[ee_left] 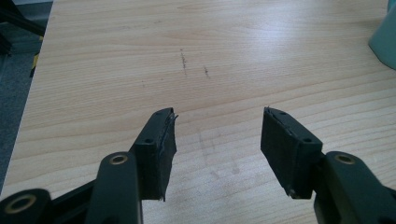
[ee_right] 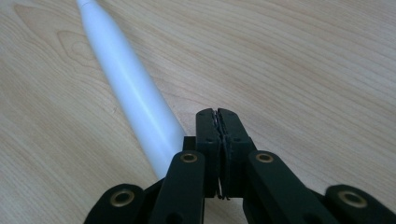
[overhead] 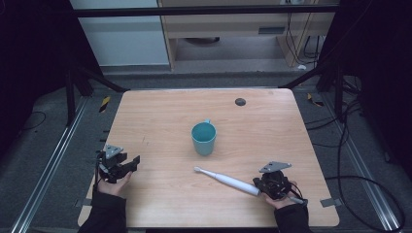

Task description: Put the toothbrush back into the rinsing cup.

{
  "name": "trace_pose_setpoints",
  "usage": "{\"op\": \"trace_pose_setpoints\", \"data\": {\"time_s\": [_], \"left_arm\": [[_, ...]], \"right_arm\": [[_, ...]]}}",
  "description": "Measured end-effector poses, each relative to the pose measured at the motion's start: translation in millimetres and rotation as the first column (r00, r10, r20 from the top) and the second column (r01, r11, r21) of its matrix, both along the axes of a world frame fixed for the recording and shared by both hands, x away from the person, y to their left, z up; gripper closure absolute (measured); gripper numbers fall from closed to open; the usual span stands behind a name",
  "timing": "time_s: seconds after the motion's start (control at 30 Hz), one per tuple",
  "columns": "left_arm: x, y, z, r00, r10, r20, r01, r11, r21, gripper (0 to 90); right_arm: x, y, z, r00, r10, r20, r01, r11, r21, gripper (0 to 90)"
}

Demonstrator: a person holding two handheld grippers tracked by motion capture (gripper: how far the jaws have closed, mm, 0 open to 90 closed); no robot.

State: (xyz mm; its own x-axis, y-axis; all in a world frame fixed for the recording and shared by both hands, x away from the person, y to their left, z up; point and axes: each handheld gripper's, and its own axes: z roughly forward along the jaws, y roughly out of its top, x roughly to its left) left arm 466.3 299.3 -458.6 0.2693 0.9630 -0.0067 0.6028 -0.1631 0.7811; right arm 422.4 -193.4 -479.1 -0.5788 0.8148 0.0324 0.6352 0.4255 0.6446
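A white electric toothbrush [overhead: 228, 181] lies flat on the wooden table [overhead: 160, 111], its head pointing left toward the middle. A teal cup [overhead: 203, 138] stands upright at the table's centre. At the toothbrush's handle end sits my right gripper [overhead: 259, 185]. Its jaws are pressed together with nothing between them [ee_right: 218, 114]. The toothbrush handle [ee_right: 130, 88] runs along the outside of one jaw. Near the table's left edge my left gripper [overhead: 130, 165] stands open over bare wood [ee_left: 219, 116], and the cup's side [ee_left: 385, 37] shows at that view's far right.
A small dark round spot [overhead: 240, 101] marks the table's far side. Metal rails and cables run along the floor on both sides. Bare wood stretches between the cup and the left gripper.
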Motion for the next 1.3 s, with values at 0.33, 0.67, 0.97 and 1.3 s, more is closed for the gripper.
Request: {"op": "trace_pose_setpoints", "data": {"time_s": [0.33,0.67,0.97,1.3], "left_arm": [[-0.4,-0.1,0.2,1.0000,0.001,0.001,-0.001,1.0000,0.000,44.3],[0.5,0.3,-0.5,1.0000,-0.001,-0.001,0.001,1.0000,0.002,44.0],[1.6,0.1,-2.3,0.9999,-0.004,-0.011,0.004,1.0000,0.005,43.5],[1.8,-0.4,-2.8,0.9998,-0.010,-0.016,0.010,0.9999,0.009,43.0]], "right_arm": [[-4.7,4.0,0.3,0.9999,0.010,-0.003,-0.010,0.9999,-0.001,87.5],[-1.1,1.5,8.2,0.9995,0.005,0.030,-0.004,1.0000,-0.005,80.0],[12.6,3.9,32.6,0.9963,0.079,0.034,-0.080,0.9967,0.012,61.1],[23.8,34.6,49.5,0.9770,0.209,-0.042,-0.212,0.9744,-0.075,57.7]]}}
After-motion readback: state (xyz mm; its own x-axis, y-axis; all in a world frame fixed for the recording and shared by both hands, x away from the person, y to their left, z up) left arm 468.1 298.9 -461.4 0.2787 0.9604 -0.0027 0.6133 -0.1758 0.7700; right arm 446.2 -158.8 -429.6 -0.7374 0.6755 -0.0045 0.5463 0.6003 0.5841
